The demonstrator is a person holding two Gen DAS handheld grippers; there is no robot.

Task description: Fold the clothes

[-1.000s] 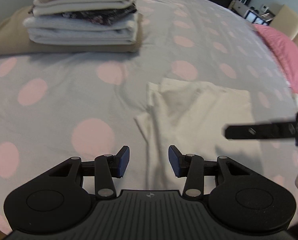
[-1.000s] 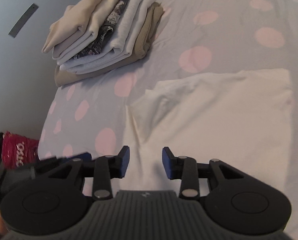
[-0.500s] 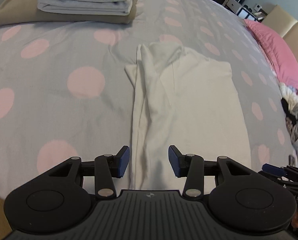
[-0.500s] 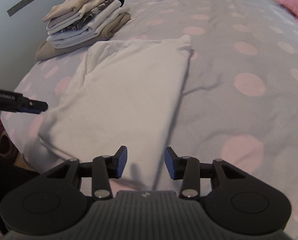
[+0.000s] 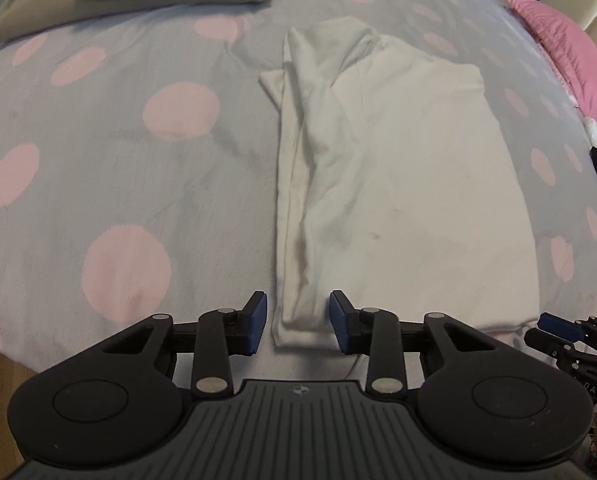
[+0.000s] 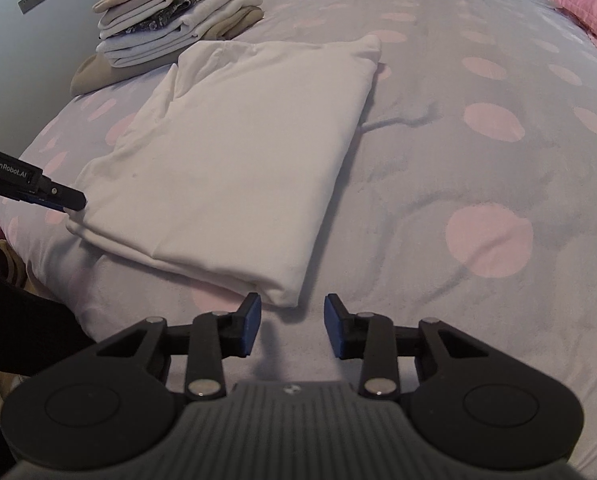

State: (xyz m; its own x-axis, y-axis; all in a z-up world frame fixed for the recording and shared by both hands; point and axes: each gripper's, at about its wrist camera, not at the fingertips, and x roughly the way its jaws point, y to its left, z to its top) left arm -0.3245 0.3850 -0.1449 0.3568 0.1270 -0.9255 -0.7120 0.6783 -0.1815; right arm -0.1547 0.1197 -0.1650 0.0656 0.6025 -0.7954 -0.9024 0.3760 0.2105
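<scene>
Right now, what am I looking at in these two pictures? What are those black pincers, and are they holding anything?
No robot: a person holds a two-fingered gripper in each hand, each with a camera looking along its fingers. One picture is from the left gripper, the other from the right gripper. On the spotted bed lies a half-folded white shirt, with a stack of folded clothes behind. Each gripper's jaws are closing around a near corner of the shirt, not yet pinching it. Nothing is held yet.

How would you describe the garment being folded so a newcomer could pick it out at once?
Start at the grey bedspread with pink dots. At its near edge lies a white garment, folded into a long flat rectangle. Unlike the stack of folded clothes behind it, it lies alone and is plain white.
</scene>
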